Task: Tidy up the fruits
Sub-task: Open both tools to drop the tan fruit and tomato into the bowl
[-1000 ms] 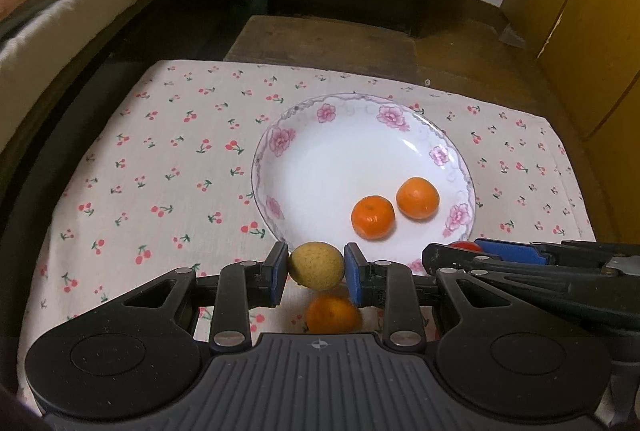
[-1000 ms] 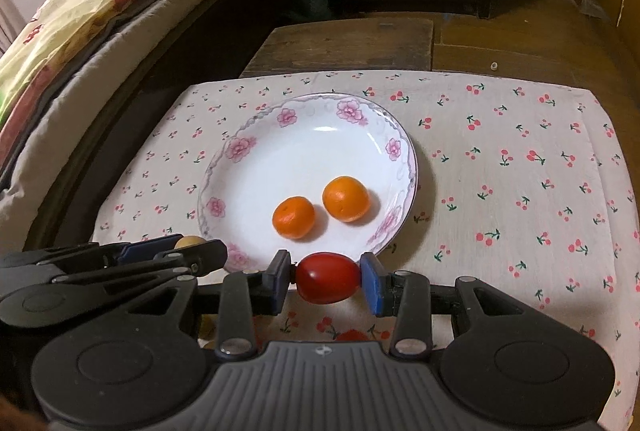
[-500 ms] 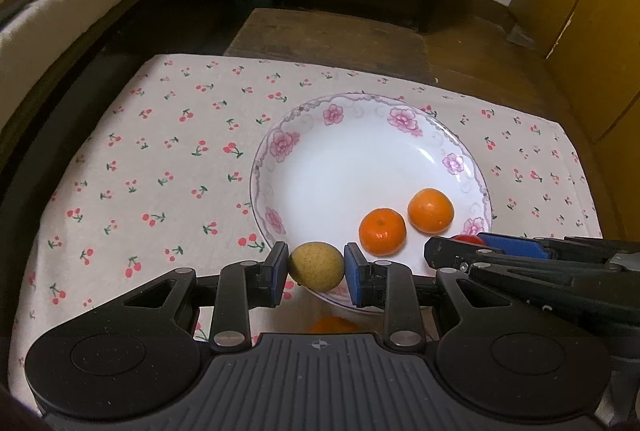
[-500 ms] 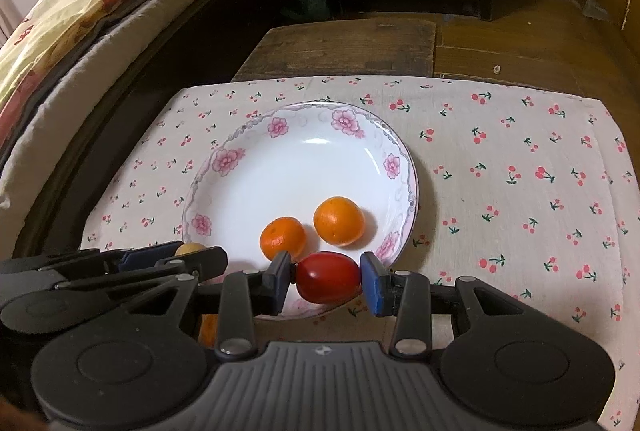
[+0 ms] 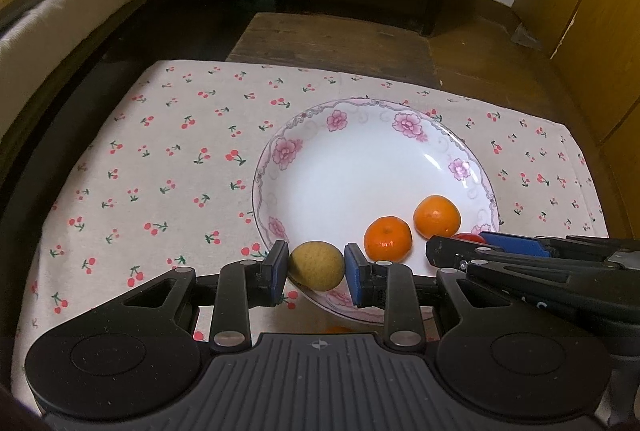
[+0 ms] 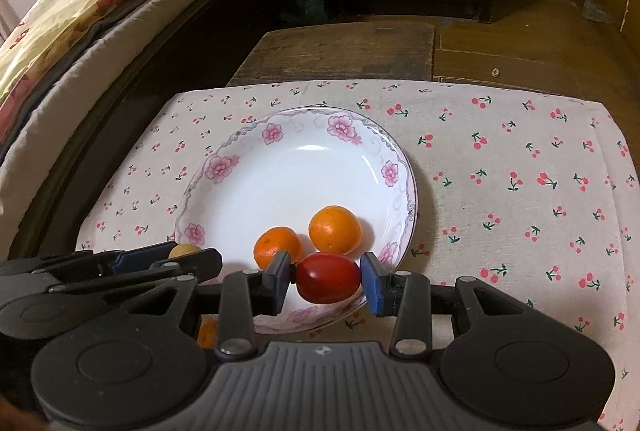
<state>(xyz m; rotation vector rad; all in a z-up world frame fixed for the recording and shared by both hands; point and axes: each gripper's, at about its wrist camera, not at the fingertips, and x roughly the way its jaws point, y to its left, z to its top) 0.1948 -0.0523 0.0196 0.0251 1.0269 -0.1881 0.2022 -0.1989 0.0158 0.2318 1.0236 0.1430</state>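
Plate [image 5: 476, 167] rim underlies both: left hand-held gripper [image 5: 316, 266] pinches yellow fruit [image 5: 316, 265], right hand-held gripper [image 6: 327, 278] pinches red fruit [image 6: 328, 278].

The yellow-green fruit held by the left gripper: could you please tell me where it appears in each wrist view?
Left wrist view: the yellow-green fruit sits at lower centre, clamped by the left gripper, over the near rim of the plate.
Right wrist view: only a sliver of the fruit shows at lower left, behind the left gripper's fingers.
Shared landmark: the two oranges on the flowered plate.
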